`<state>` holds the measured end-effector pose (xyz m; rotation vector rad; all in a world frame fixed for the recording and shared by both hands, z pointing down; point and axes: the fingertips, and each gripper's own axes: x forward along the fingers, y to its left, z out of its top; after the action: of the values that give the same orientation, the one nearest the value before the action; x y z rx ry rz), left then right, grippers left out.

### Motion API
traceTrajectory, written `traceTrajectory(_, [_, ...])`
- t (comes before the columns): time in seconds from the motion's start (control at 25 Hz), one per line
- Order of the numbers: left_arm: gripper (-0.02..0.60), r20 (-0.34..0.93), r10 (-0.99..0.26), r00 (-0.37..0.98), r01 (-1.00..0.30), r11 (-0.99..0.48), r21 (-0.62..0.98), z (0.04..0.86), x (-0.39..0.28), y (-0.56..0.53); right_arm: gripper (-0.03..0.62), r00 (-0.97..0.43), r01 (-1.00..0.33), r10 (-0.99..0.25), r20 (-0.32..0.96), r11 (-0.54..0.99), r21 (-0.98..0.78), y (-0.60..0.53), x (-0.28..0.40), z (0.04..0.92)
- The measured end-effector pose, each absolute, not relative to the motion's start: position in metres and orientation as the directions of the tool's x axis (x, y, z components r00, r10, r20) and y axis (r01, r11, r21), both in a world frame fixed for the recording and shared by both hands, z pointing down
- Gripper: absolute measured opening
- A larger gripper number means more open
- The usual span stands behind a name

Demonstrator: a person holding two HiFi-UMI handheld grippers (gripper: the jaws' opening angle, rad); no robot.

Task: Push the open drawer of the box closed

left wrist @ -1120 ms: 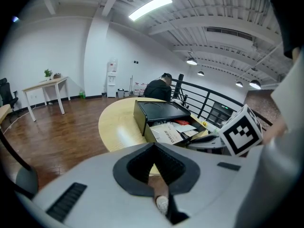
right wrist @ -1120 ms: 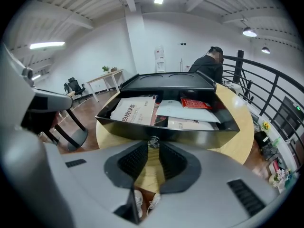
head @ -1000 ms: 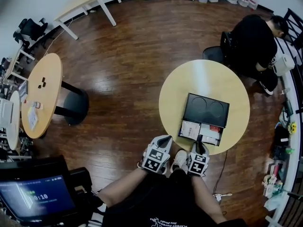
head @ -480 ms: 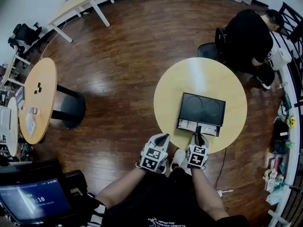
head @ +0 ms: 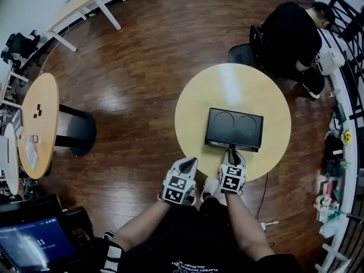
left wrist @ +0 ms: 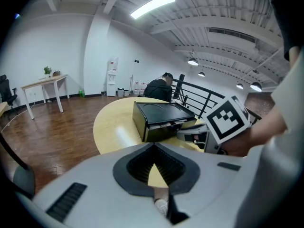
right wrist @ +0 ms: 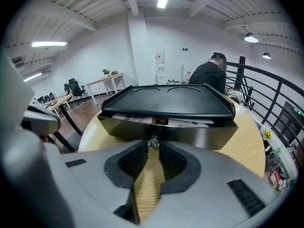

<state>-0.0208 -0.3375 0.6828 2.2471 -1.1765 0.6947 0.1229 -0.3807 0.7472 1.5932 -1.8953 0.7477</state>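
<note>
A black box [head: 234,128] lies on the round yellow table [head: 196,104], with its drawer [right wrist: 166,133] open only a narrow slit and papers [right wrist: 164,121] showing in the gap. My right gripper [head: 232,151] is at the drawer's front, its jaws closed to a narrow gap around the small metal knob [right wrist: 153,141]. My left gripper [head: 189,162] hovers off the table's near edge, left of the box, shut with nothing in it. In the left gripper view the box [left wrist: 161,119] and the right gripper's marker cube [left wrist: 229,122] are ahead to the right.
A person in black [head: 290,36] sits at the table's far side on a chair [head: 243,53]. Another round table [head: 35,121] stands at the left, a monitor [head: 31,244] at bottom left, and a railing [head: 347,50] with clutter along the right.
The drawer has slid from wide open, its contents exposed, to almost shut. My right gripper moved forward with the drawer front. The left gripper stayed near the table edge.
</note>
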Motion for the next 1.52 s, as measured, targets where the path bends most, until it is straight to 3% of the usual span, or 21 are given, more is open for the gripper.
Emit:
traceTrajectory(1.04, [0.0,0.658,-0.58,0.48,-0.849,-0.496,0.181,0.687,-0.02,-0.344,0.08,-0.15,-0.982,-0.708,0.69,0.19,-0.019,-0.405,0.123,0.749])
traceTrajectory(1.52, [0.0,0.611,-0.598,0.518,-0.826,-0.536,0.175,0.656,-0.036,-0.324,0.089,-0.136,-0.988,-0.745,0.653,0.155,-0.029,-0.356,0.114,0.687])
